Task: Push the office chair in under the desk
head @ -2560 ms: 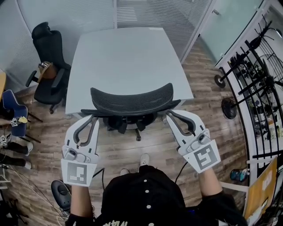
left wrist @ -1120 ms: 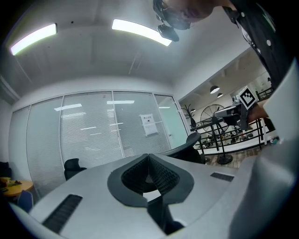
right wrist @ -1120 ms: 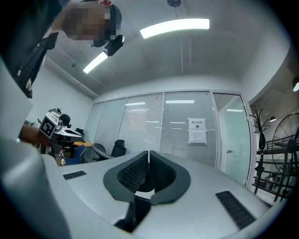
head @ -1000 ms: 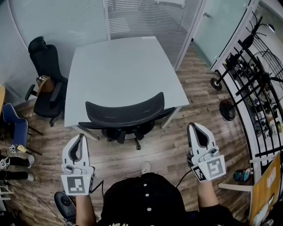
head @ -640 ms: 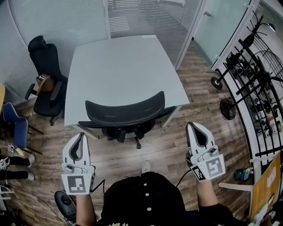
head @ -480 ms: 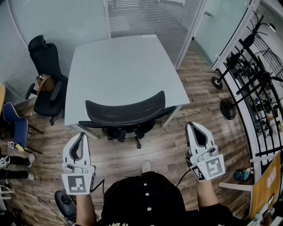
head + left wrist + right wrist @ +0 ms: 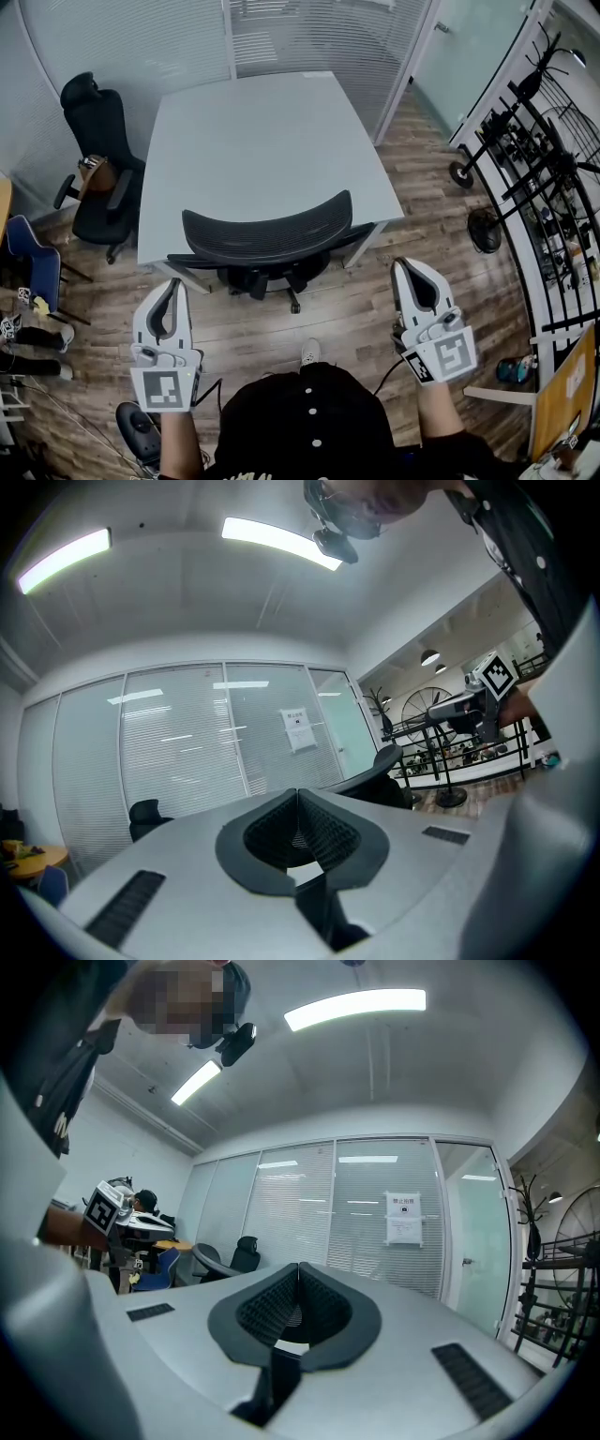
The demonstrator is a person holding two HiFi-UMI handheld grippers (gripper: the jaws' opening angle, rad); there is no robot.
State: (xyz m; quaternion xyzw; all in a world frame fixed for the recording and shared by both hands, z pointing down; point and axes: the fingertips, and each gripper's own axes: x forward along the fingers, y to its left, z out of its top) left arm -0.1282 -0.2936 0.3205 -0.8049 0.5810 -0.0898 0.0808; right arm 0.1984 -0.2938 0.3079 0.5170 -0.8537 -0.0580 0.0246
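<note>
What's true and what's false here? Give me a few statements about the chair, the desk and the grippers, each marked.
The office chair stands at the near edge of the desk. True.
The left gripper is clamped on the backrest. False: it is shut on nothing, clear of the chair.
The right gripper has its fingers together. True.
A laptop lies on the desk. False: nothing shows on its top.
A second black chair stands left of the desk. True.

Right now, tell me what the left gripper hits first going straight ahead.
Probably the glass wall: the shut left gripper aims left of the office chair, over the desk. Height is unclear.
</note>
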